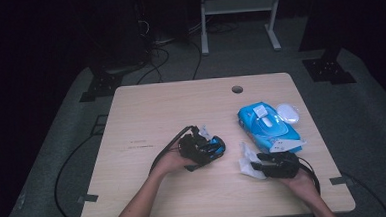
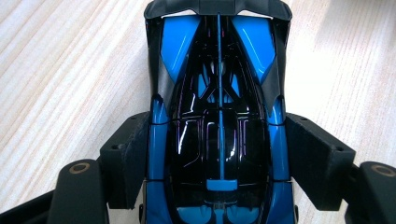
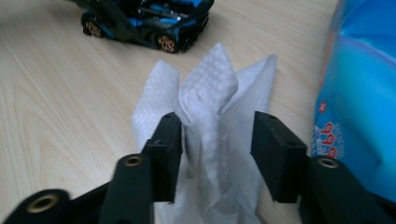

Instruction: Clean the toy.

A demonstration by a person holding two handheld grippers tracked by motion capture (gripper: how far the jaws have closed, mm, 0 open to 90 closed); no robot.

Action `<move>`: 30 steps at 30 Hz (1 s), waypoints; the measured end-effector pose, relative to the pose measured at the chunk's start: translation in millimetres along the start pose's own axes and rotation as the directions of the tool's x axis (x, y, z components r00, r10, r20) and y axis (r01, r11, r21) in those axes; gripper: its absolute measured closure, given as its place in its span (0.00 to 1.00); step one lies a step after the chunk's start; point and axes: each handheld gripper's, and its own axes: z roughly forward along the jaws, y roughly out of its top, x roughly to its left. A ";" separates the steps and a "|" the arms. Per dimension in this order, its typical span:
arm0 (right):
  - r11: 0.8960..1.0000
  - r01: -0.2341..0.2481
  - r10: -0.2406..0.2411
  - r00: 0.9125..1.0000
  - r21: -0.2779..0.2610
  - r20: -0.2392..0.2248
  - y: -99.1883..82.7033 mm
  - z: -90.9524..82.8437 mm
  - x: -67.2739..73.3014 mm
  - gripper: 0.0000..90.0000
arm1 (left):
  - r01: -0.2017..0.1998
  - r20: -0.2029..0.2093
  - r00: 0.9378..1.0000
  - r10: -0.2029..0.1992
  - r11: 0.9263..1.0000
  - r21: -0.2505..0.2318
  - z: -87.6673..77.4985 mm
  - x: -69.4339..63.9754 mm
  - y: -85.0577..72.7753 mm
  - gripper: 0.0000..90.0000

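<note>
Both forearms enter the high view from six o'clock, each hand carrying a tool. On the left, the left tool is clamped on a blue and black toy car, which sits on the desk a little toward seven o'clock of the desk's middle. Its own view shows both black pads pressed against the car's flanks, with the car's length running toward twelve o'clock over the pale wood. Toward four o'clock of the car, the right tool rests at a crumpled white wipe. Seen from the right tool's view, the wipe stands up between the jaws; one pad touches it, the other stands clear, so the jaws are apart and nothing is gripped. At one o'clock of that tool lies a blue wipes pack, with a clear plastic lid just beside it at its two o'clock.
</note>
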 end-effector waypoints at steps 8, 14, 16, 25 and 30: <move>0.993 -0.031 0.032 0.999 -0.113 0.008 4.5 -13.2 -2.0 0.45 | 0.048 0.020 0.999 -0.047 0.995 -0.082 -13.5 5.0 -0.6 0.20; 0.990 -0.031 0.034 0.999 -0.140 0.017 5.4 -17.9 -0.5 0.45 | 0.050 0.006 0.999 -0.049 0.992 -0.117 -22.9 2.9 -1.5 0.18; 0.989 -0.035 0.038 0.999 -0.142 0.016 5.7 -18.2 -0.1 0.45 | 0.049 0.009 0.999 -0.048 0.990 -0.132 -25.3 2.2 -1.3 0.18; 0.989 -0.029 0.032 0.999 -0.145 0.014 6.4 -17.4 0.1 0.44 | 0.046 0.009 0.999 -0.045 0.990 -0.136 -27.7 1.3 -3.1 0.17; 0.989 -0.030 0.032 0.999 -0.145 0.012 6.6 -17.2 0.6 0.44 | 0.032 0.004 0.999 -0.031 0.988 -0.153 -32.4 -0.7 -3.7 0.16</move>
